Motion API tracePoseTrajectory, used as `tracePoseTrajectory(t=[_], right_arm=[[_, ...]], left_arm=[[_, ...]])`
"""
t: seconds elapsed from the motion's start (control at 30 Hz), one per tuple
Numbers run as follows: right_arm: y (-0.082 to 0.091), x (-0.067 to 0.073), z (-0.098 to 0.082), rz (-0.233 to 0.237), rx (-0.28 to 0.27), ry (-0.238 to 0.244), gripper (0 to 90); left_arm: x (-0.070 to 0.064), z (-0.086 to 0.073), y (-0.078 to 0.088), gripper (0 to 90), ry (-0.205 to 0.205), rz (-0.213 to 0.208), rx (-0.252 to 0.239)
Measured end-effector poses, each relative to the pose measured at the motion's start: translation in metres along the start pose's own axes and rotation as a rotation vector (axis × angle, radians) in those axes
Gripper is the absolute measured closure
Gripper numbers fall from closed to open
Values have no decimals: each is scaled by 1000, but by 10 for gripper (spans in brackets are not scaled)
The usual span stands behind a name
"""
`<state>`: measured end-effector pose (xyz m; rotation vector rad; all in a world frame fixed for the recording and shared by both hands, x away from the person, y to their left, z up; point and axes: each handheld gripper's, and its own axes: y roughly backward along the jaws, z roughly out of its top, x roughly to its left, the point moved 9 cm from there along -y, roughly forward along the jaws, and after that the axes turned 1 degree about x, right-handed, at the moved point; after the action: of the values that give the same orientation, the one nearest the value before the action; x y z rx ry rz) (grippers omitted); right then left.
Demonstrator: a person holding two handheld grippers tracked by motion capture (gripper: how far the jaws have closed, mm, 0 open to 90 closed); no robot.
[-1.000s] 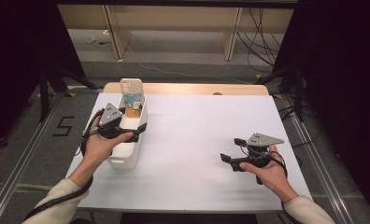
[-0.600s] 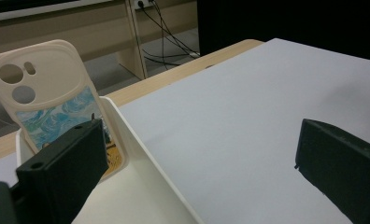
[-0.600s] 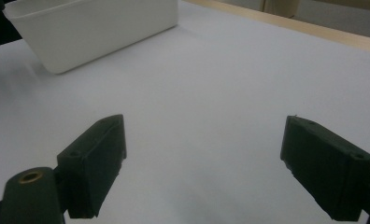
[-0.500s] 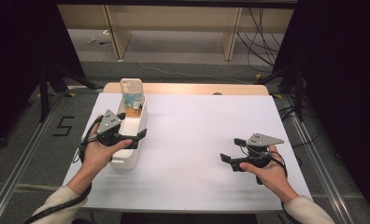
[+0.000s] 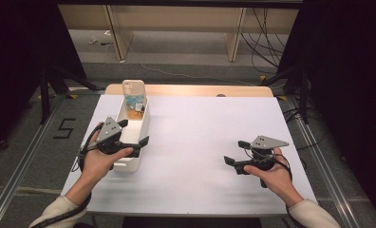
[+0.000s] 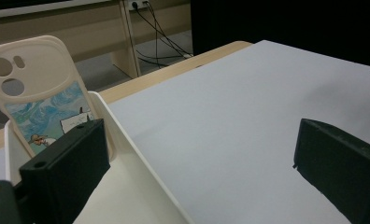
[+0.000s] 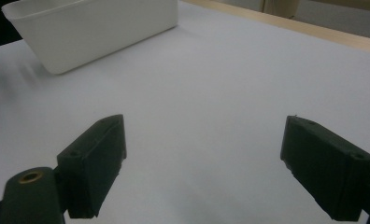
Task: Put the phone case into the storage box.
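Phone case (image 5: 133, 93) stands upright at far end of white bin (image 5: 139, 127), leaning against end wall, top sticking up above rim. Cream-coloured shell, rounded corners; raised camera panel near top with two round cut-outs and one small oval hole (image 6: 16, 70). Lower part printed: blue-and-white swirling sky, small cartoon figure, white sign-like patch. Bottom edge hidden behind bin wall and near finger in left gripper view.

Bin: long, narrow, white plastic, on left part of bench (image 5: 210, 133), long axis running away from person. Small orange and dark bits visible inside at foot of case in high view; too small to identify.

Left gripper (image 5: 133, 134) held over near end of bin, fingers spread wide, straddling right wall: one finger inside bin (image 6: 66, 172), other outside above white bench surface. Nothing pinched, no contact with case.

Right gripper (image 5: 236, 153) at right side of bench, well apart from bin, pointing towards it. Fingers spread (image 7: 96, 163), bare bench surface between them, nothing held.
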<state>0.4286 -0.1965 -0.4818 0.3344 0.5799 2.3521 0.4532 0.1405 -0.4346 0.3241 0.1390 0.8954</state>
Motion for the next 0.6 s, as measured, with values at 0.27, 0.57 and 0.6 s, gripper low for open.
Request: tracePoseTrajectory(t=[0.27, 0.57, 0.6], right_arm=[[0, 1, 0, 1, 1, 3, 152], [0, 1, 0, 0, 2, 4, 152], [0, 1, 0, 1, 2, 5, 152]], left_arm=[[-5, -6, 5, 28, 4, -6, -2], [-9, -10, 8, 28, 0, -10, -3], [-9, -10, 8, 28, -3, -11, -4]])
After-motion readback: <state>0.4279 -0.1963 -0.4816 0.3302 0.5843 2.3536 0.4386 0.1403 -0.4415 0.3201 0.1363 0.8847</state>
